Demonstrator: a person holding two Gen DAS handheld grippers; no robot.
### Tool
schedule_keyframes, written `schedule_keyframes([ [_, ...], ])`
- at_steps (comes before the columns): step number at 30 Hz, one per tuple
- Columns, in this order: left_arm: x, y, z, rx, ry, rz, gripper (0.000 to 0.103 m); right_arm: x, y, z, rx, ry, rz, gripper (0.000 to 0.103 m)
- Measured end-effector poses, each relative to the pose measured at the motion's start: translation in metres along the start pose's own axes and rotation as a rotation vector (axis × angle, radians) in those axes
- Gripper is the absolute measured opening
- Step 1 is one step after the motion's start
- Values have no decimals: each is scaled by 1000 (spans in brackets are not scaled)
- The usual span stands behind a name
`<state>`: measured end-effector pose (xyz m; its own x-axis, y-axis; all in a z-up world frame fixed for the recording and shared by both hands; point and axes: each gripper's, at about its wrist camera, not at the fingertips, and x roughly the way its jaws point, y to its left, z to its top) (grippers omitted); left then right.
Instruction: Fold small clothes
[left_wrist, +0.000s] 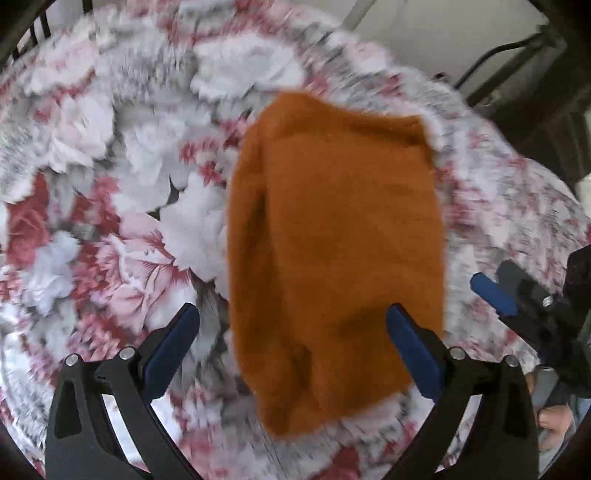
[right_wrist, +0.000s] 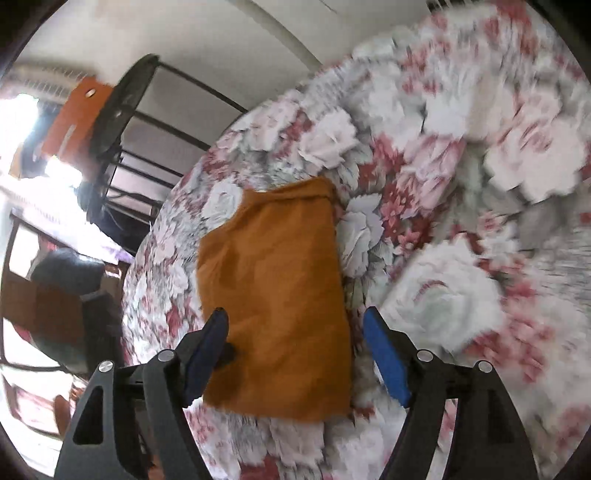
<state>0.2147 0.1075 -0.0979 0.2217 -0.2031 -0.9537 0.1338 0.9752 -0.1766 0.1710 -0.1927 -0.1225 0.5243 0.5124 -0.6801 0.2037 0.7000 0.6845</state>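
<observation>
A small orange garment (left_wrist: 332, 236) lies folded into a rough rectangle on a floral bedsheet (left_wrist: 110, 206). My left gripper (left_wrist: 293, 321) hovers over the cloth's near end, open, with nothing pinched; its right fingertip (left_wrist: 400, 321) is over the cloth and the other over the sheet. In the right wrist view the same garment (right_wrist: 280, 280) lies flat, and my right gripper (right_wrist: 295, 325) stands open above its near half, its pads clear of the fabric. The right gripper's blue fingertip (left_wrist: 491, 291) also shows at the right edge of the left wrist view, beside the cloth.
The floral sheet (right_wrist: 461, 192) covers the whole bed. A black metal bed frame (right_wrist: 147, 110) and an orange box (right_wrist: 74, 122) stand beyond the bed's edge. A hand (left_wrist: 554, 421) holds the right gripper's handle at the lower right.
</observation>
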Motion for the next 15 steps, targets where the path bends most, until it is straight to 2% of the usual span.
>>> schedule_keyframes([
  [3,18,6,6,-37,0,-35,99,33,-12,6,49,39,40,76],
  [6,19,-4,15,14,-37,-86,99,56,-11,5,40,57,86,73],
  [7,21,-7,15,26,-44,-97,99,61,-8,5,17,62,75,69],
  [8,25,-10,14,40,-48,-90,99,66,-4,4,-18,59,42,56],
  [10,28,-13,11,53,-67,-86,99,66,-4,3,-11,44,39,41],
  [12,23,-16,9,62,-88,-123,89,59,0,4,-1,32,49,35],
  [13,18,-19,8,60,-99,-165,75,54,5,4,-12,26,45,34],
  [15,9,-23,8,53,-121,-174,73,41,18,2,-46,6,32,33],
])
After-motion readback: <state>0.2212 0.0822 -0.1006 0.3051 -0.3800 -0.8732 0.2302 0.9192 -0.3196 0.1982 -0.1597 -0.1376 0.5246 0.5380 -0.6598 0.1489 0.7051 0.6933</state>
